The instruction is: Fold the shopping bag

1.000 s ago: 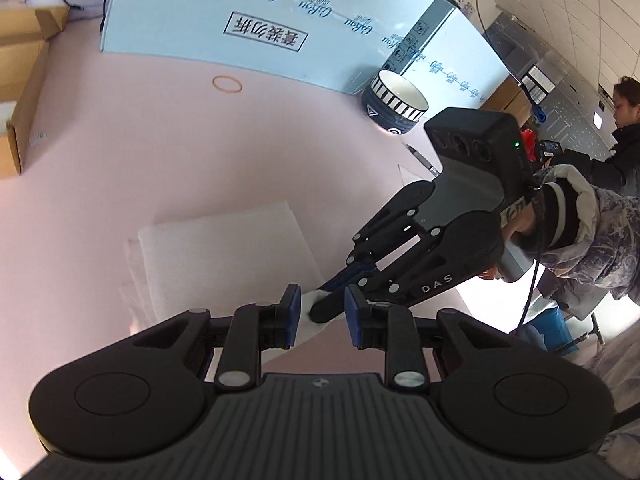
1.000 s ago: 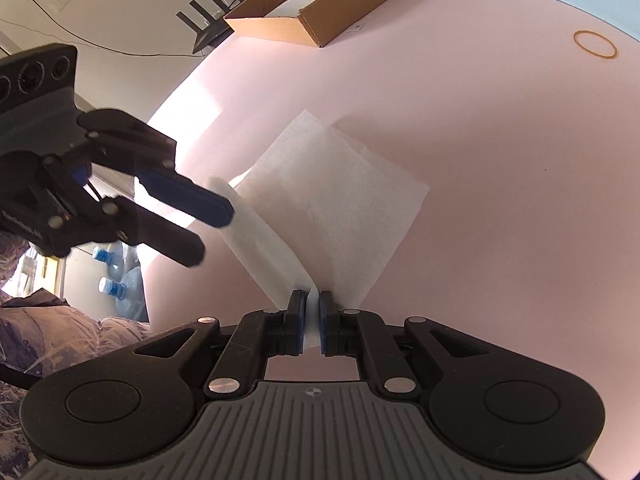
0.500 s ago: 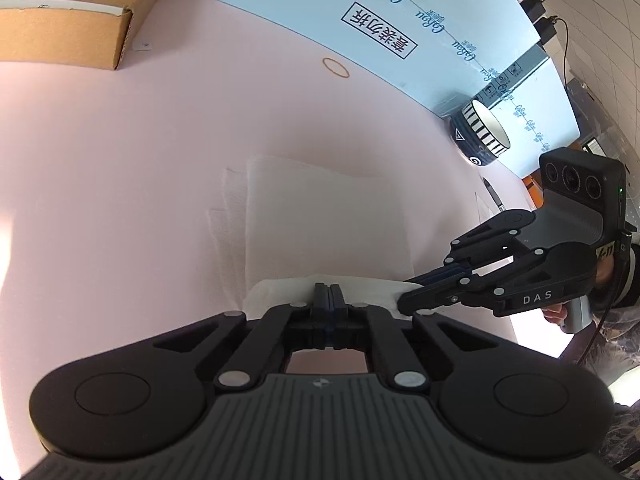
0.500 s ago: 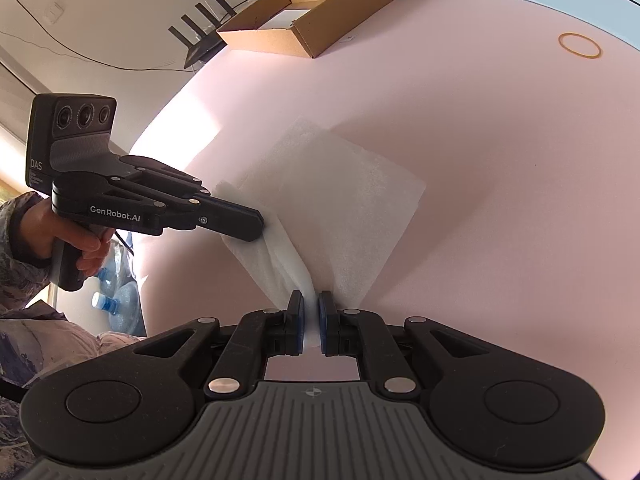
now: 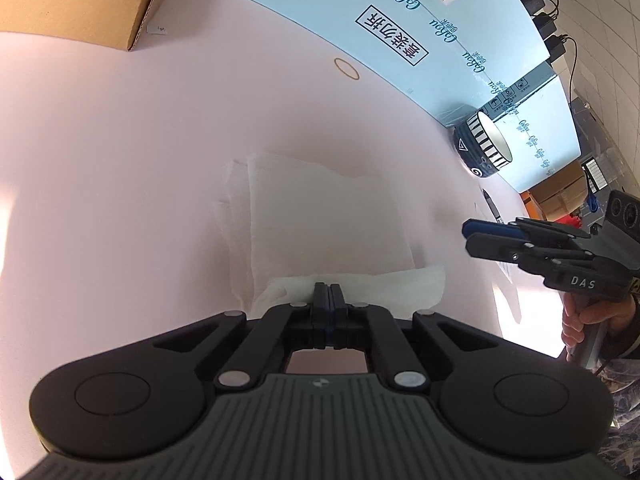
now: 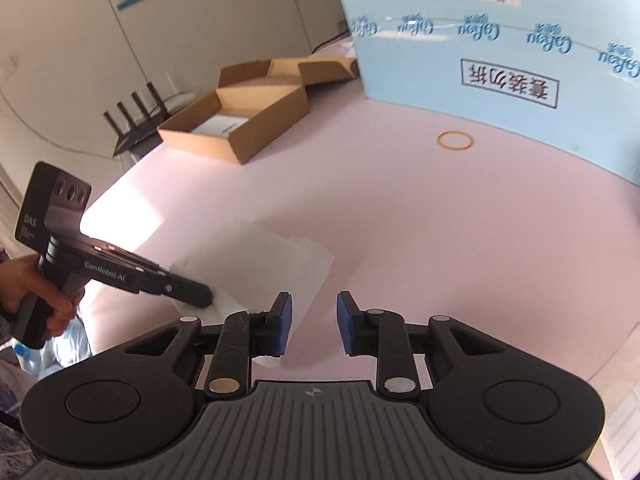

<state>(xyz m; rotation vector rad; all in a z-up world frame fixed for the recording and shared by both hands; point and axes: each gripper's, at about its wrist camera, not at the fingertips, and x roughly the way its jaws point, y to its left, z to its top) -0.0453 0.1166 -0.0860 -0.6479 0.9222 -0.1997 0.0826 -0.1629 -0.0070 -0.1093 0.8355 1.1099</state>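
Already partly folded, the white shopping bag (image 5: 320, 216) lies flat on the pink bench (image 5: 140, 140), with its near edge lifted into a loose roll. That edge is raised because the left hand-held gripper (image 5: 329, 294) has it pinched, jaws fully closed on the thin material; judging by this, the hold serves to carry the flap over for the next fold. The right hand-held gripper (image 6: 313, 322) hangs off to the side of the bag, its jaws opening with nothing between them; in its own view the bag's corner only shows behind the left pad. It seems to be leaving the fold to the other hand. A rubber band (image 5: 346, 68) lies well apart, near the blue carton (image 5: 400, 12).
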